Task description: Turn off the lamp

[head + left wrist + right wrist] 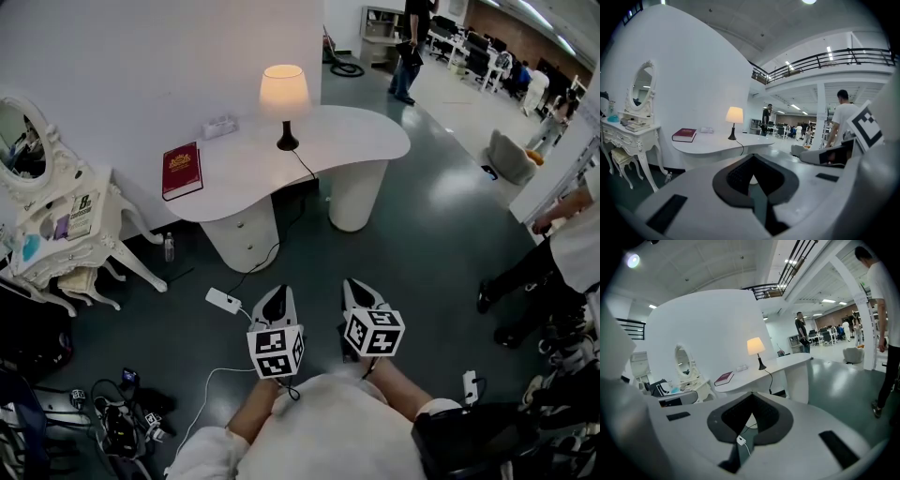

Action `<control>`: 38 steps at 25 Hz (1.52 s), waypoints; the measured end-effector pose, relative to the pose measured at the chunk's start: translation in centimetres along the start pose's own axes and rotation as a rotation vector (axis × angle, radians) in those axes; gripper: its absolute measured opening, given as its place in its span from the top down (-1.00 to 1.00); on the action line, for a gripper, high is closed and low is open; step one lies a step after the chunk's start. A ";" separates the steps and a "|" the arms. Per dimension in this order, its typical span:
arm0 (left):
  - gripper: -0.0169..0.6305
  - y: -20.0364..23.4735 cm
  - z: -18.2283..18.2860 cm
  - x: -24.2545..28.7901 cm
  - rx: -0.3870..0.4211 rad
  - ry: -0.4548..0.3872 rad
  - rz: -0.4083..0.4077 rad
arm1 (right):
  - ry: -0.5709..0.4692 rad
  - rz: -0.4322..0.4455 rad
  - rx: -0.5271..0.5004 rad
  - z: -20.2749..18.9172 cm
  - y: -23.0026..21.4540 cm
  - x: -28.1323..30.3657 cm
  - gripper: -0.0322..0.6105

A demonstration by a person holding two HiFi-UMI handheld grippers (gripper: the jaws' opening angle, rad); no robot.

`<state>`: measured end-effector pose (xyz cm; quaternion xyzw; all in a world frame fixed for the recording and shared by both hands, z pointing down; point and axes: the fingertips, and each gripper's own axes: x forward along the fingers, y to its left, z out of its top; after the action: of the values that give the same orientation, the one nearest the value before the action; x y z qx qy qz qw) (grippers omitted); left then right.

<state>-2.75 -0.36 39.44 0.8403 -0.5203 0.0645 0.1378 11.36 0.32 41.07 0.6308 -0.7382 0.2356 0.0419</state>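
Jaws on both our left gripper and right gripper are pressed together, empty. We judge the lit lamp stands upright well ahead, nearer our left.

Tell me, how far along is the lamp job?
Nothing is done yet: the lamp glows on the white table. In hand: nothing; the left gripper and right gripper are shut and empty, well short of the table. Left: reach the lamp and switch it off.
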 end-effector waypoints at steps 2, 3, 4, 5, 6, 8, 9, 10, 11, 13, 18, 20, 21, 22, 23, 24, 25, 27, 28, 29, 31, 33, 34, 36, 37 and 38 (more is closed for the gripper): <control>0.93 0.3 -0.2 0.4 0.006 0.010 0.003 | -0.001 -0.002 0.008 0.0 -0.2 0.4 0.90; 0.93 0.4 -0.4 0.5 0.008 0.016 0.004 | -0.002 -0.005 0.014 0.0 -0.4 0.6 0.90; 0.93 0.5 -0.5 0.7 0.008 0.020 0.005 | -0.002 -0.010 0.019 0.0 -0.6 0.7 0.90; 0.93 0.6 -0.6 0.9 0.006 0.024 0.006 | 0.000 -0.015 0.024 0.0 -0.8 0.8 0.90; 0.93 0.6 -0.7 1.1 0.005 0.028 0.006 | 0.002 -0.020 0.027 -0.1 -1.1 1.0 0.90; 0.93 0.8 -0.8 1.6 0.003 0.037 0.005 | 0.007 -0.029 0.034 -0.1 -1.6 1.3 0.90; 0.93 0.8 -0.9 1.9 0.003 0.040 0.005 | 0.010 -0.033 0.038 -0.1 -1.9 1.6 0.90; 0.93 0.9 -0.9 2.4 0.004 0.042 0.005 | 0.012 -0.036 0.042 -0.1 -2.2 1.9 0.90; 0.93 1.0 -1.0 2.9 0.006 0.044 0.005 | 0.013 -0.039 0.045 -0.1 -2.5 2.3 0.90; 0.93 1.4 -1.0 4.1 0.007 0.048 0.002 | 0.013 -0.042 0.049 0.0 -2.9 3.5 0.90; 0.93 2.4 -0.4 8.3 0.007 0.050 -0.005 | 0.005 -0.047 0.051 1.8 -4.1 7.1 0.90; 0.93 2.7 0.9 10.2 0.008 0.037 -0.007 | -0.002 -0.041 0.042 3.2 -4.5 8.6 0.90; 0.93 2.7 1.5 11.0 0.010 0.030 -0.010 | -0.006 -0.039 0.037 4.0 -4.7 9.4 0.90; 0.93 2.8 2.2 11.8 0.013 0.023 -0.014 | -0.009 -0.038 0.034 4.7 -4.9 10.2 0.90; 0.93 3.0 2.7 12.6 0.016 0.017 -0.015 | -0.013 -0.038 0.034 5.3 -5.1 10.9 0.90; 0.93 3.2 3.2 13.3 0.016 0.014 -0.015 | -0.016 -0.037 0.036 5.9 -5.2 11.7 0.90; 0.93 3.5 3.5 14.0 0.016 0.013 -0.012 | -0.018 -0.035 0.038 6.4 -5.3 12.5 0.90; 0.93 4.2 4.0 15.4 0.014 0.015 -0.006 | -0.019 -0.028 0.034 7.2 -5.5 14.0 0.90; 0.93 4.5 4.1 16.0 0.013 0.016 -0.003 | -0.016 -0.026 0.031 7.4 -5.5 14.7 0.90; 0.93 4.8 4.2 16.6 0.011 0.018 0.000 | -0.012 -0.024 0.029 7.6 -5.6 15.3 0.90; 0.93 5.2 4.3 17.6 0.005 0.022 0.005 | -0.002 -0.022 0.026 7.9 -5.9 16.4 0.90; 0.93 5.5 4.5 18.6 0.001 0.027 0.010 | 0.002 -0.019 0.022 8.3 -6.1 17.3 0.90; 0.93 5.6 4.5 19.1 -0.001 0.030 0.011 | 0.004 -0.018 0.020 8.5 -6.2 17.8 0.90; 0.93 6.0 4.5 20.1 -0.006 0.037 0.014 | 0.007 -0.014 0.017 8.8 -6.2 18.8 0.90; 0.93 6.3 4.5 20.5 -0.008 0.039 0.014 | 0.010 -0.012 0.016 8.9 -6.2 19.3 0.90; 0.93 6.5 4.6 21.0 -0.008 0.041 0.014 | 0.014 -0.011 0.014 9.1 -6.2 19.8 0.90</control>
<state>0.78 -22.47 41.38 0.8345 -0.5237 0.0804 0.1514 15.45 -21.89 41.97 0.6334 -0.7328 0.2448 0.0439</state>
